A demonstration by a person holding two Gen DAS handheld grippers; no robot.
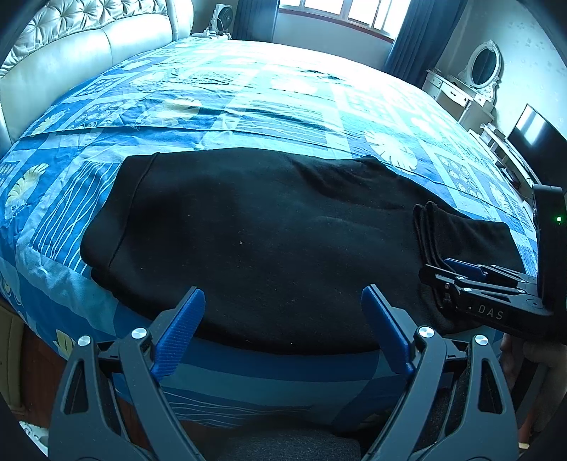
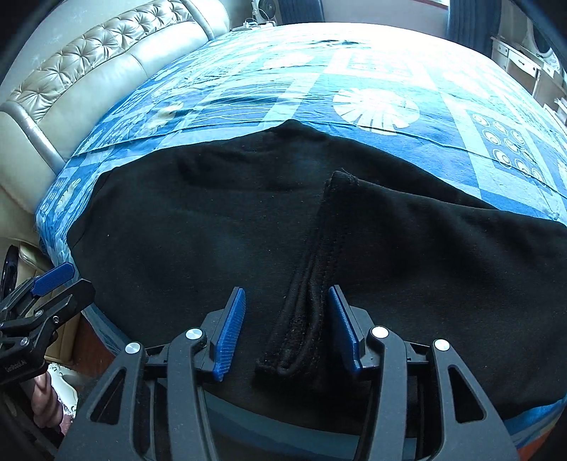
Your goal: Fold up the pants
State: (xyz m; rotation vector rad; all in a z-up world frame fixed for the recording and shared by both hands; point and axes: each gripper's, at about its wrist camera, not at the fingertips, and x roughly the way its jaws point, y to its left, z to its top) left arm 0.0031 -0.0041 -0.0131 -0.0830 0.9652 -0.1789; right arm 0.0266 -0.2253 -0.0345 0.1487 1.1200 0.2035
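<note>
In the right wrist view, the right gripper sits at the bottom centre of the frame with its blue pads apart. The folded hem edge of the black pants lies between them: the right pad is just beside the cloth (whether it touches cannot be told), and the left pad stands clear of it. From there the hem runs up the middle of the frame to a small peak, with the rest of the pants spread wide to both sides over the blue patterned bedspread. A tufted headboard curves along the upper left.

In the left wrist view, the left gripper fills the lower centre, its pads spread wide with nothing between them, hovering at the near edge of the pants. At the right edge of this frame the right gripper shows beside the hem. Beyond the pants the bedspread stretches to the window at the top, and a vanity mirror stands at upper right.
</note>
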